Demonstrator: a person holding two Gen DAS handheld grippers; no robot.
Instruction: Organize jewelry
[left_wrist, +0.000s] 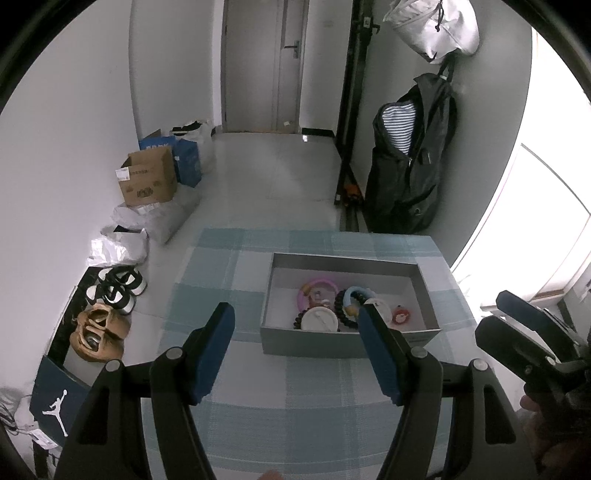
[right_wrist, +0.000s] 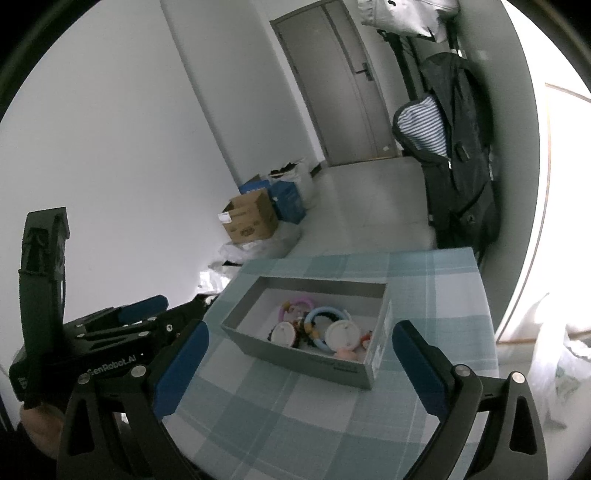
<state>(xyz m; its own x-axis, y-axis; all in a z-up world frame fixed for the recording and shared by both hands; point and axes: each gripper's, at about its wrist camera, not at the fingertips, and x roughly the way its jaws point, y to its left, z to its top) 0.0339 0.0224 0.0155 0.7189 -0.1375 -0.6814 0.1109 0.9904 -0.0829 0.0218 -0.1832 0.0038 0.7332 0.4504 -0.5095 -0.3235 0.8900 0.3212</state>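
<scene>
A grey open box (left_wrist: 328, 345) stands on the checked tablecloth (left_wrist: 258, 413). It holds jewelry: a pink ring (left_wrist: 317, 286), a light blue bracelet (left_wrist: 354, 295), dark beads (left_wrist: 341, 314), a white round case (left_wrist: 319, 320) and a small red piece (left_wrist: 399, 314). My left gripper (left_wrist: 297, 339) is open and empty, hovering above the cloth just in front of the box. In the right wrist view the box (right_wrist: 310, 360) and its jewelry, such as the blue bracelet (right_wrist: 327, 314), lie ahead of my right gripper (right_wrist: 299, 354), which is open and empty. The left gripper (right_wrist: 142, 306) shows at its left.
The right gripper (left_wrist: 528, 325) shows at the right edge of the left wrist view. On the floor to the left are shoes (left_wrist: 99, 332), bags and a cardboard box (left_wrist: 147, 181). A black backpack (left_wrist: 410, 162) hangs at the right by the table's far corner.
</scene>
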